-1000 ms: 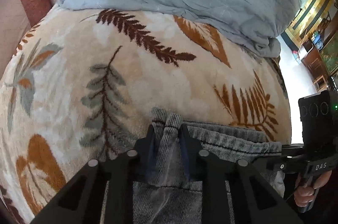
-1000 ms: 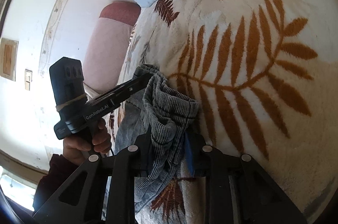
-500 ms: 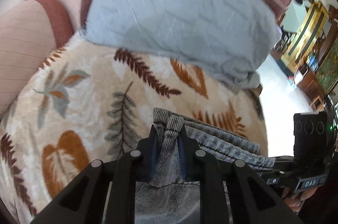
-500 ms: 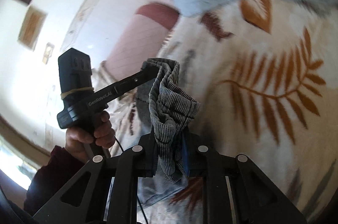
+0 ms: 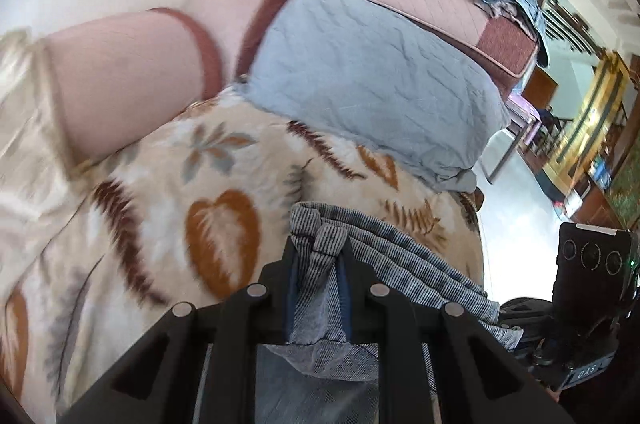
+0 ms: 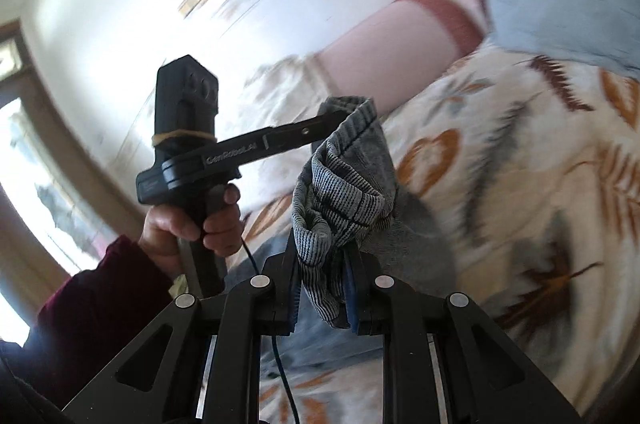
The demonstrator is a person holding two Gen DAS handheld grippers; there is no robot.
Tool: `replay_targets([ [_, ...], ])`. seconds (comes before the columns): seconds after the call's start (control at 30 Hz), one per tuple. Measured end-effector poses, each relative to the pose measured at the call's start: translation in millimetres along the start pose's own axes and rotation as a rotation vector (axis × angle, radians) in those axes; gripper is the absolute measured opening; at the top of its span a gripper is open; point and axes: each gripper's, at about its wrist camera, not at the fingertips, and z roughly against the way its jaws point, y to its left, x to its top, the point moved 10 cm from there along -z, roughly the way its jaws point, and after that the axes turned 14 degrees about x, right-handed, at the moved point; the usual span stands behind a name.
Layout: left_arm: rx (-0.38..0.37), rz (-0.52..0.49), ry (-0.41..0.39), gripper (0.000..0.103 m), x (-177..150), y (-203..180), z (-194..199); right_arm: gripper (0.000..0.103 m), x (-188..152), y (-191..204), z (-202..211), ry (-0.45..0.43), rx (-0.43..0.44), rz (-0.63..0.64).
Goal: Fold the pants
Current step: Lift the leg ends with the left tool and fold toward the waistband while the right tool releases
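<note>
So we are holding the grey ribbed corduroy pants (image 5: 320,256) up off the cream leaf-patterned fleece blanket (image 5: 152,207), left tool (image 5: 316,264) and right tool (image 6: 326,264) each clamped tight on bunched fabric. The edge is running left-to-right between them; both are equally near.

Grey ribbed pants (image 5: 404,256), apparently leaf-print blanket (image 5: 168,207)
</note>
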Motion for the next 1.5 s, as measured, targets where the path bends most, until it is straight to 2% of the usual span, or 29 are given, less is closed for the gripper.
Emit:
replay_targets([
  [0.1, 0.038, 0.057, 0.031, 0.020, -33, 32, 8, 0.017, -23, 18, -27, 0.084, 0.017, 0.021],
  [0.2, 0.091, 0.129, 0.090, 0.027, -73, 64, 6, 0.017, -50, 22, -59, 0.197, 0.020, 0.010],
  [0.23, 0.119, 0.143, 0.105, 0.031, -85, 73, 6, 0.021, -57, 22, -66, 0.223, 0.020, -0.001],
  [0.3, 0.207, 0.182, 0.116, 0.034, -107, 94, 11, 0.028, -83, 19, -87, 0.330, 0.033, -0.050],
  [0.4, 0.257, 0.306, 0.082, 0.044, -123, 125, 33, 0.041, -109, 23, -100, 0.427, 0.051, -0.067],
  [0.47, 0.276, 0.378, 0.047, 0.047, -129, 141, 52, 0.047, -112, 33, -101, 0.447, 0.100, -0.059],
  [0.53, 0.292, 0.428, 0.035, 0.051, -136, 148, 68, 0.051, -108, 43, -97, 0.450, 0.179, -0.076],
  [0.57, 0.302, 0.444, 0.035, 0.055, -141, 150, 74, 0.056, -105, 45, -94, 0.442, 0.201, -0.084],
  [0.63, 0.310, 0.463, 0.034, 0.056, -150, 147, 84, 0.059, -97, 46, -85, 0.402, 0.221, -0.105],
  [0.7, 0.343, 0.494, 0.058, 0.059, -165, 141, 89, 0.059, -85, 35, -78, 0.356, 0.199, -0.128],
  [0.73, 0.348, 0.532, 0.074, 0.066, -175, 134, 91, 0.059, -81, 34, -76, 0.342, 0.191, -0.137],
  [0.8, 0.345, 0.579, 0.096, 0.071, -189, 117, 91, 0.060, -71, 25, -72, 0.307, 0.166, -0.159],
  [0.87, 0.342, 0.629, 0.091, 0.084, -201, 96, 89, 0.060, -63, 22, -72, 0.298, 0.157, -0.171],
  [1.03, 0.363, 0.742, 0.125, 0.088, -210, 81, 63, 0.060, -32, 21, -71, 0.236, 0.147, -0.143],
  [1.13, 0.412, 0.759, 0.157, 0.091, -201, 94, 48, 0.060, -15, 17, -74, 0.210, 0.111, -0.099],
  [1.23, 0.429, 0.795, 0.175, 0.092, -192, 107, 34, 0.060, -13, 0, -73, 0.200, 0.073, -0.122],
  [1.33, 0.399, 0.815, 0.181, 0.089, -186, 108, 21, 0.059, -15, -26, -71, 0.202, 0.020, -0.189],
  [1.4, 0.371, 0.813, 0.169, 0.068, -178, 105, 15, 0.060, -13, -48, -62, 0.176, -0.033, -0.249],
  [1.47, 0.376, 0.773, 0.167, 0.027, -170, 100, 9, 0.060, -12, -70, -55, 0.156, -0.073, -0.309],
  [1.5, 0.385, 0.736, 0.168, 0.024, -165, 96, 7, 0.060, -12, -76, -52, 0.152, -0.085, -0.327],
])
